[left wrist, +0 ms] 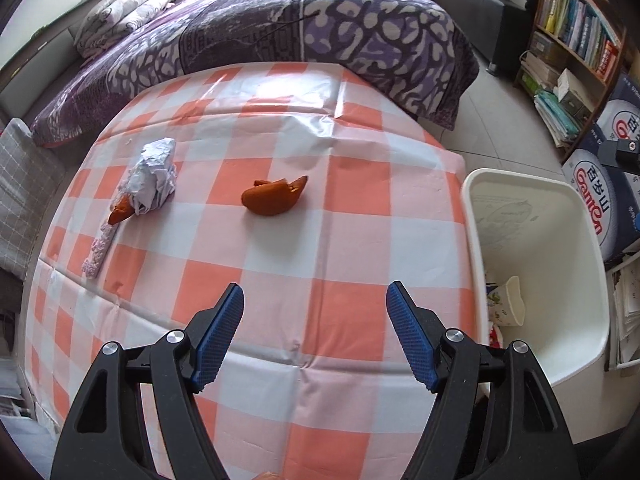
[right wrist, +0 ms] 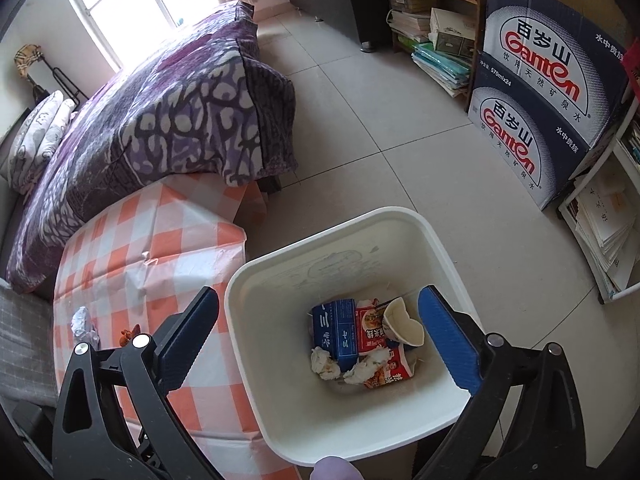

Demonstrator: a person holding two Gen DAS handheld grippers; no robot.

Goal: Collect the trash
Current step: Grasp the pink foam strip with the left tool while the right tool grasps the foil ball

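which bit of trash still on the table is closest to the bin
The orange peel near the middle of the checked table. The crumpled white paper lies further left, away from the white bin.

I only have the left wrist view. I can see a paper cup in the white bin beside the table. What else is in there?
Observer: The right wrist view looks straight down into the bin. Beside the paper cup lie a blue carton, red snack wrappers and crumpled tissues.
Operator: And my other hand? It's out of my view.
Observer: The right tool hangs over the bin's opening. It is open wide and there is nothing between its fingers.
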